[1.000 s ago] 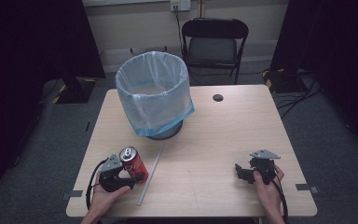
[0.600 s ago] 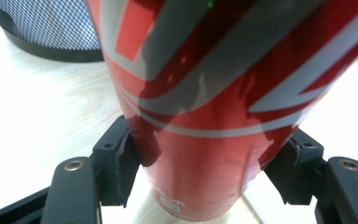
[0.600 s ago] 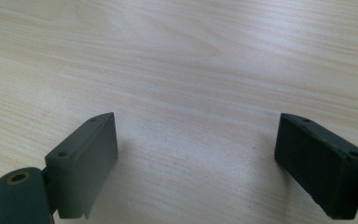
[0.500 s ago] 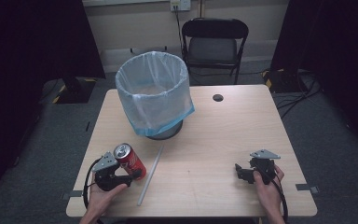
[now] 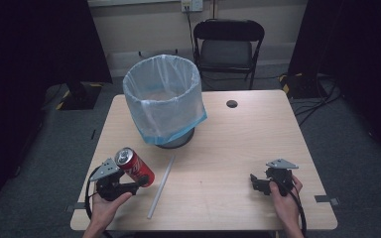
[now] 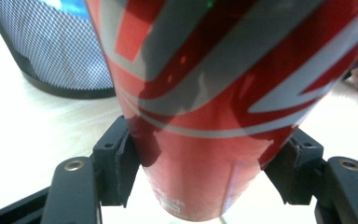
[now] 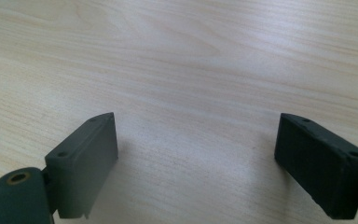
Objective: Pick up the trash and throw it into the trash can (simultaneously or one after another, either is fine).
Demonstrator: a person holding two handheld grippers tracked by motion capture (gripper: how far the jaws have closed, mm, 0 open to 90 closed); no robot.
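From the high view, the left gripper (image 5: 140, 182) is clamped on a red aluminium drink can with silver lettering (image 5: 135, 166), which tilts with its top toward the left, just beside a long translucent plastic straw (image 5: 160, 187) lying on the light wooden table (image 5: 238, 144). The likely step is carrying the can to the round wire-mesh waste bin lined with a pale blue plastic bag (image 5: 163, 101), which stands near the far left of the table. To do it well, I would judge that the can needs raising well above the bag's rim before moving forward, so it cannot snag the loose liner or knock the bin. The right gripper (image 5: 257, 182) rests low near the table's right front, well apart from the can. Beyond the table stand a black folding chair (image 5: 228, 44), grey carpet and dark curtains at both sides. In the left gripper view, the can (image 6: 223, 93) sits squeezed between both jaws low on its body, the bin's mesh (image 6: 51, 46) behind it at left; the grip looks narrow on a smooth wall, so a steady, unhurried lift seems wise. In the right gripper view, the jaws stand wide apart with nothing between them, over bare pale wood grain (image 7: 191, 60).
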